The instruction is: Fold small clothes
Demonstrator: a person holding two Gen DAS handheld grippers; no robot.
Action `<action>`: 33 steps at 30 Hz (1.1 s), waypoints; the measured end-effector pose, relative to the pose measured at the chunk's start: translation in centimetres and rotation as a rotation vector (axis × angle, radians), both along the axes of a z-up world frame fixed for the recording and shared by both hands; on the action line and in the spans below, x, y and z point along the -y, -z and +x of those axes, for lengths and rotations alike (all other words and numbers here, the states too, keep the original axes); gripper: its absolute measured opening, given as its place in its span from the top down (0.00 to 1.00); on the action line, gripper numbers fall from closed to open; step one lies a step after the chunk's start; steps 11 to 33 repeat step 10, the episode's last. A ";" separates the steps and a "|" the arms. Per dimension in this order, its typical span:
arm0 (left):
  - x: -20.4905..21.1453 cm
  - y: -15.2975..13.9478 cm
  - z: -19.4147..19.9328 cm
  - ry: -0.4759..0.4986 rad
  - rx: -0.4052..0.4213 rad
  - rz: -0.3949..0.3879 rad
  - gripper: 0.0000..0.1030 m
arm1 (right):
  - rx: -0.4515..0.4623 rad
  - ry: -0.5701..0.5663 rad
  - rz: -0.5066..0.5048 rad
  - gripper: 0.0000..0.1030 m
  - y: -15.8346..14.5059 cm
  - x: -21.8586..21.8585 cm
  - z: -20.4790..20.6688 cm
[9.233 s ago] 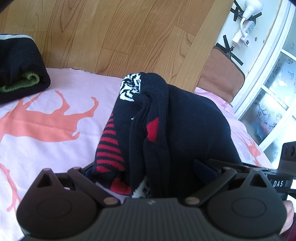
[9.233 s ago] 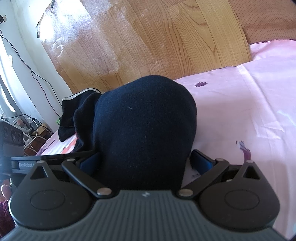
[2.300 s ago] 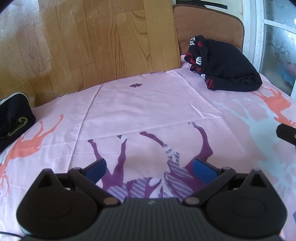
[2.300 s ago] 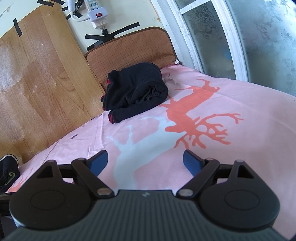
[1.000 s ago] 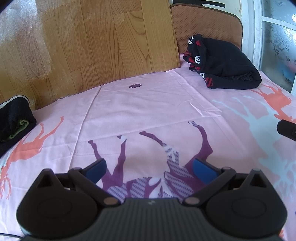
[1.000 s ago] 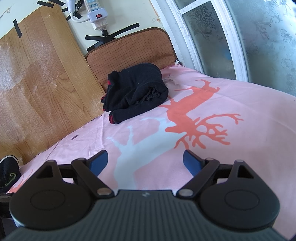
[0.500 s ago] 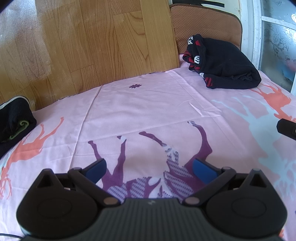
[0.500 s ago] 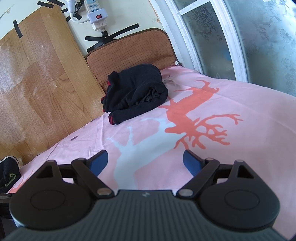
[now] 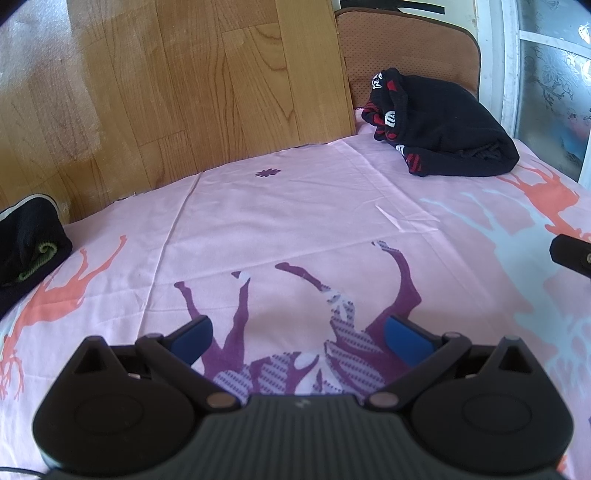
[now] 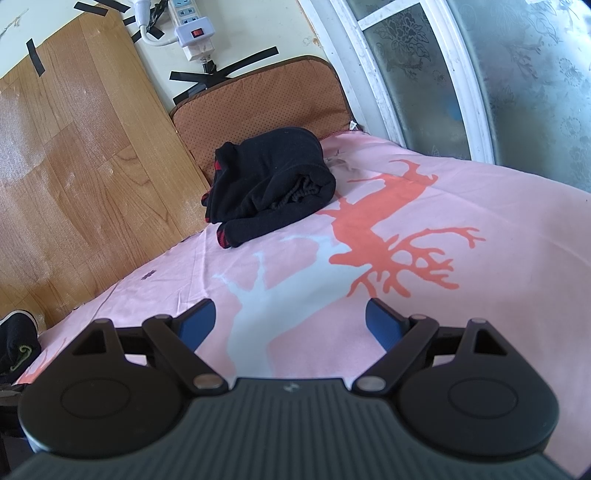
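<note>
A folded black garment with red and white pattern (image 9: 447, 147) lies at the far right corner of the pink sheet (image 9: 295, 221), also seen in the right wrist view as a black bundle (image 10: 269, 184). A second dark garment with a green edge (image 9: 26, 243) rests at the far left, its corner showing as dark cloth (image 10: 16, 343). My left gripper (image 9: 297, 338) hangs open over the purple deer print, nothing between its blue pads. My right gripper (image 10: 290, 321) is open too, over the pale blue deer print, well short of the black bundle.
A wood-grain board (image 9: 184, 92) leans behind the sheet, and a brown cushion (image 10: 258, 96) stands behind the black bundle. A window frame (image 10: 424, 74) runs along the right. A power strip (image 10: 188, 26) is taped to the wall. Part of the right gripper (image 9: 572, 254) shows at the edge.
Nothing has visibly moved over the last second. Much earlier, both grippers held the black garment; it now lies folded at the far right and both grippers are empty.
</note>
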State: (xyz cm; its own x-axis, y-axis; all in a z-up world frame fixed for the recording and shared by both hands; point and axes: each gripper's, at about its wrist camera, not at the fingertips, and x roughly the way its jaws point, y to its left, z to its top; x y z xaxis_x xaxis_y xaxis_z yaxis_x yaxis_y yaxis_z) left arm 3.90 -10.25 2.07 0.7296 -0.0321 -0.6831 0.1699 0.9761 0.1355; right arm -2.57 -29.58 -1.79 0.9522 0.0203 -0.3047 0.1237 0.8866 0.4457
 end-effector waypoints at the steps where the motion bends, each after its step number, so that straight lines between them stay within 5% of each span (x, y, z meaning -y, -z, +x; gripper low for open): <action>1: 0.0 0.0 0.0 0.001 -0.001 -0.001 0.00 | 0.000 0.000 0.000 0.12 0.0 0.0 0.0; 33: 0.0 0.1 -0.1 0.054 -0.004 -0.026 0.00 | 0.004 -0.004 -0.006 0.12 -0.1 -0.1 0.0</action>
